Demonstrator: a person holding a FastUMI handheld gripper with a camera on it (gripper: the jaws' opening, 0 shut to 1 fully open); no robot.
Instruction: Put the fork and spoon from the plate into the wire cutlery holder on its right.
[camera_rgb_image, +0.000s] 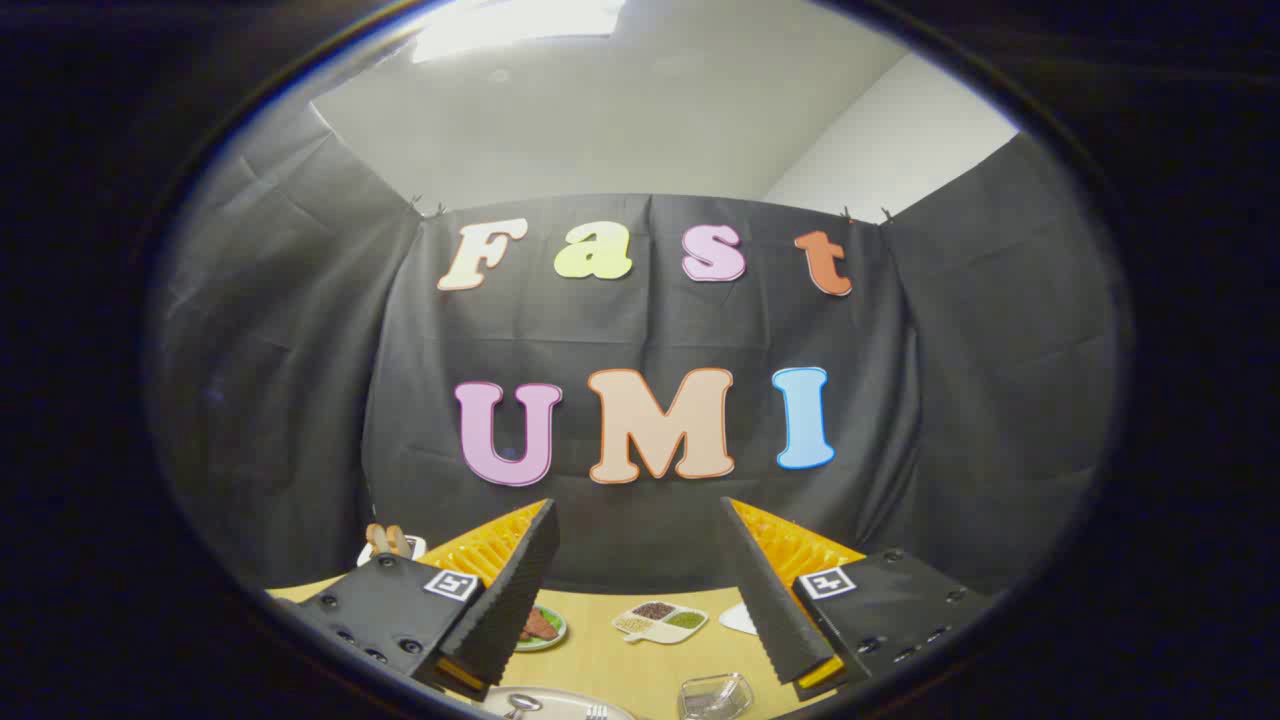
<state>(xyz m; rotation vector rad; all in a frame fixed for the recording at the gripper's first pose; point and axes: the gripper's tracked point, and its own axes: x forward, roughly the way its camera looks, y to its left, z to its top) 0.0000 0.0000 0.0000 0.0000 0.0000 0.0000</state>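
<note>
My gripper is open, held high above the wooden table, with nothing between its fingers. Low between the fingers, the far rim of a pale plate shows. On it lie the bowl of a spoon and the tines of a fork. Just right of the plate stands the wire cutlery holder, seen from above. The rest of the plate and both handles are hidden below the view.
Beyond the plate, a small green dish with brown food sits partly behind the left finger. A white divided dish with beans lies mid-table, a white object beside the right finger. A white cup holding brown sticks stands far left.
</note>
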